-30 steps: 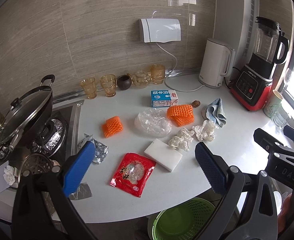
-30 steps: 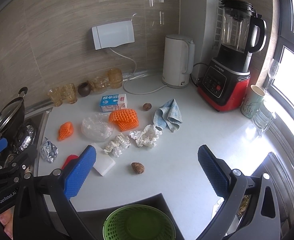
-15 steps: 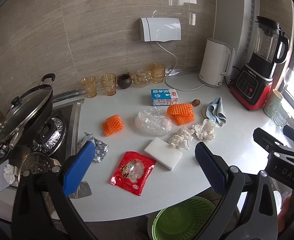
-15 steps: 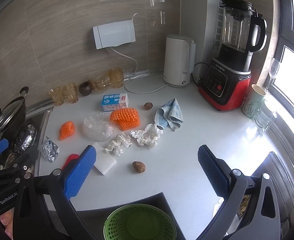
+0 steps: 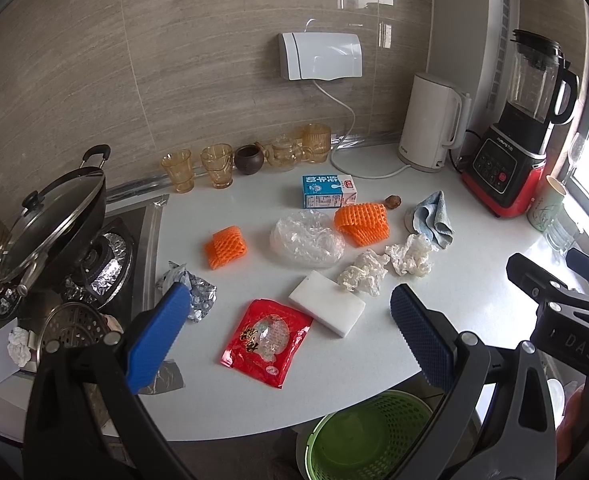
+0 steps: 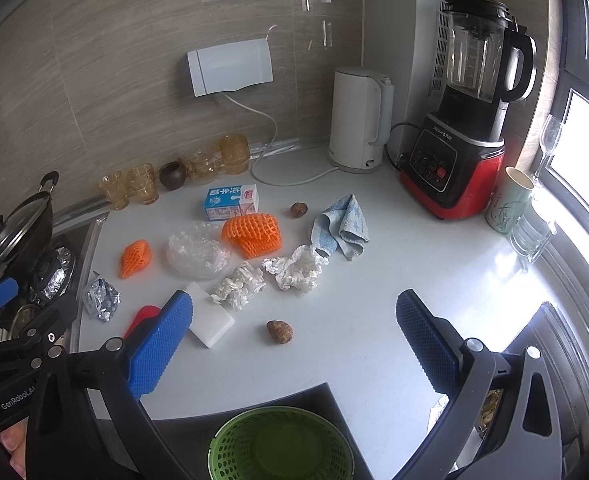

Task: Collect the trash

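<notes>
Because nothing is collected yet, the left gripper [image 5: 286, 328] and right gripper [image 6: 294, 332] hover with jaws spread and empty above the counter edge, where the red snack wrapper [image 5: 266, 340] lies at 12 o'clock of the green basket [image 5: 370, 436], which probably waits below for easy dropping.

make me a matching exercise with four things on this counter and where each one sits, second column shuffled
Things:
1. milk carton
2. red snack packet
3. blue cloth
4. crumpled foil

Places:
A. at the counter's edge beside the stove
B. left of the red blender base
C. just behind the larger orange foam net
D. near the front edge, beside the white sponge

Pairs: 1-C, 2-D, 3-B, 4-A
</notes>
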